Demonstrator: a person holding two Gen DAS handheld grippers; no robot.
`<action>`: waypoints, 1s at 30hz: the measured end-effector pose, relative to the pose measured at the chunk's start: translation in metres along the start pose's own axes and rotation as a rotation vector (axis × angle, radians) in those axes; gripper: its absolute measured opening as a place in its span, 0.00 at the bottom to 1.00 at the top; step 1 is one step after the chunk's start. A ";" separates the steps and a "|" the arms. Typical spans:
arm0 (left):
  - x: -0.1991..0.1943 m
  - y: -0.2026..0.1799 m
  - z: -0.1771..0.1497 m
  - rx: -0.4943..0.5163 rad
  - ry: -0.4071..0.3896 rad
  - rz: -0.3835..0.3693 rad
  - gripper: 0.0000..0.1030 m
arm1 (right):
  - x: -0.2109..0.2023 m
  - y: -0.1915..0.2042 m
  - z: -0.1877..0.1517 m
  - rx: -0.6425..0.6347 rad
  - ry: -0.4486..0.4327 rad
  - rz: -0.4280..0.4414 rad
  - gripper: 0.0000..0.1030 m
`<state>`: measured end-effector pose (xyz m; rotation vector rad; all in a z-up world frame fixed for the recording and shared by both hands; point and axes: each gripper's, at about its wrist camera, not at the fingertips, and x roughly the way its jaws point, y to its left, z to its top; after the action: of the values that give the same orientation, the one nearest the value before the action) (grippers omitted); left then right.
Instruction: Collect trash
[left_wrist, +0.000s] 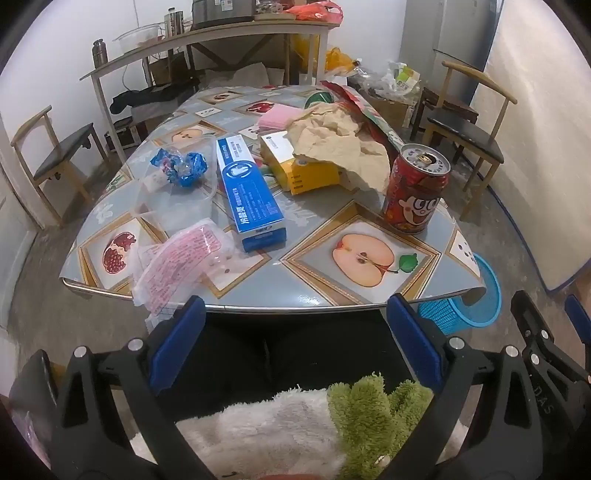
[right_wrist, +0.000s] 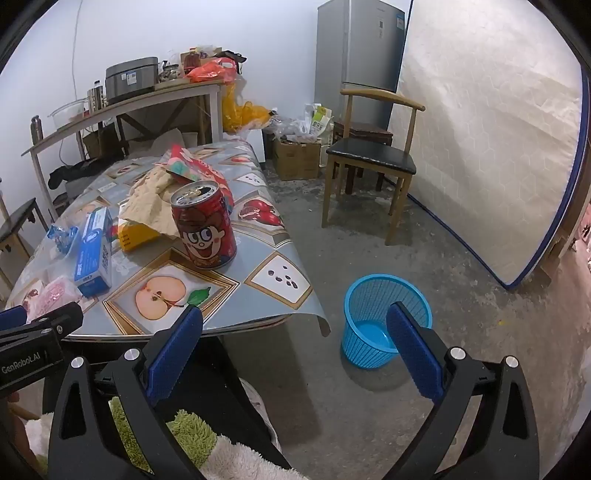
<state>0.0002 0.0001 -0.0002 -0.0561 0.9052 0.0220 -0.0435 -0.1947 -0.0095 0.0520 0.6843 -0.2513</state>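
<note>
Trash is scattered over a table (left_wrist: 332, 291) with a fruit-print cloth. A red drink can (left_wrist: 415, 188) (right_wrist: 204, 226) stands upright near the front right corner. A blue carton (left_wrist: 249, 194) (right_wrist: 94, 251), a yellow box (left_wrist: 295, 166), crumpled brown paper (left_wrist: 332, 142), a blue wrapper (left_wrist: 181, 166) and a pink-printed plastic bag (left_wrist: 177, 262) lie further left. A blue mesh bin (right_wrist: 384, 317) (left_wrist: 469, 302) stands on the floor right of the table. My left gripper (left_wrist: 295, 347) is open, short of the table's front edge. My right gripper (right_wrist: 295, 354) is open, between table corner and bin.
Wooden chairs (right_wrist: 369, 162) (left_wrist: 55, 162) stand on both sides of the table. A cluttered shelf table (left_wrist: 207, 37) lines the back wall, with a fridge (right_wrist: 360, 55) and a leaning mattress (right_wrist: 491, 155) at the right. A person's fuzzy white-and-green garment (left_wrist: 314, 424) shows below the grippers.
</note>
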 end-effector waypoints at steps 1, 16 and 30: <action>0.000 0.000 0.000 0.000 -0.001 0.001 0.92 | 0.000 0.000 0.000 0.000 0.000 0.000 0.94; 0.000 0.000 0.000 -0.002 0.001 0.000 0.92 | 0.001 0.001 0.000 -0.002 0.000 -0.001 0.94; 0.000 0.000 0.000 -0.005 0.000 -0.003 0.92 | 0.002 0.000 0.000 -0.003 0.000 -0.003 0.94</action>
<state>0.0001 0.0002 -0.0002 -0.0621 0.9047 0.0216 -0.0423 -0.1951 -0.0108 0.0481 0.6848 -0.2532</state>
